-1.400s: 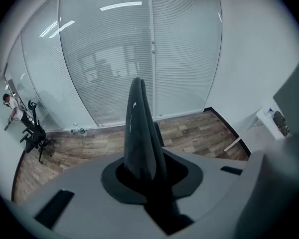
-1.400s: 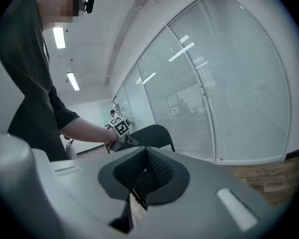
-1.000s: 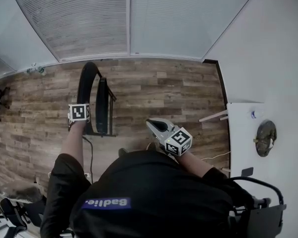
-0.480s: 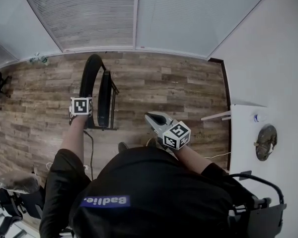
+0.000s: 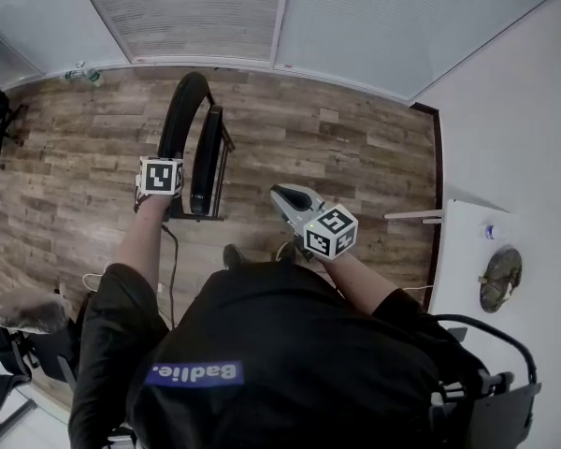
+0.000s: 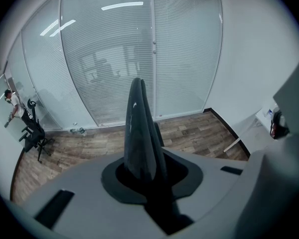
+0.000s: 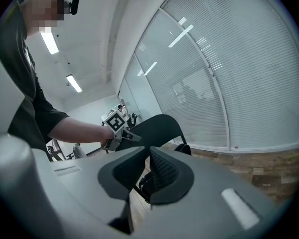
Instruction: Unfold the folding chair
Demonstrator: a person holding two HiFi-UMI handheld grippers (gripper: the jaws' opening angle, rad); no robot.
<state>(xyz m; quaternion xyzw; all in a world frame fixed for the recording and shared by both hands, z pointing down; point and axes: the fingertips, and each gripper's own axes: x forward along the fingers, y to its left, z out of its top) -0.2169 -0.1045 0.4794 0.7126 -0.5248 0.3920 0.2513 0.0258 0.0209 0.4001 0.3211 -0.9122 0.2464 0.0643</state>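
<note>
The folded black chair [image 5: 194, 137] stands upright on the wood floor. My left gripper [image 5: 175, 171] is shut on the upper edge of its backrest [image 6: 138, 128], which rises between the jaws in the left gripper view. My right gripper [image 5: 294, 202] hangs in the air to the right of the chair, apart from it. Its jaws are shut with nothing between them [image 7: 148, 158]. In the right gripper view, the curved backrest [image 7: 162, 128] and the left gripper [image 7: 124, 133] holding it show just beyond the pads.
A white table [image 5: 467, 251] with a small object [image 5: 500, 279] stands at the right. A cable [image 5: 168, 251] lies on the floor near the chair's feet. Black office chairs [image 5: 9, 363] stand at the left. Glass walls with blinds [image 5: 262, 17] close the far side.
My right gripper has moved a little nearer the chair, still shut and empty. The left gripper keeps its hold on the backrest. The head view has shifted, so the chair sits higher.
</note>
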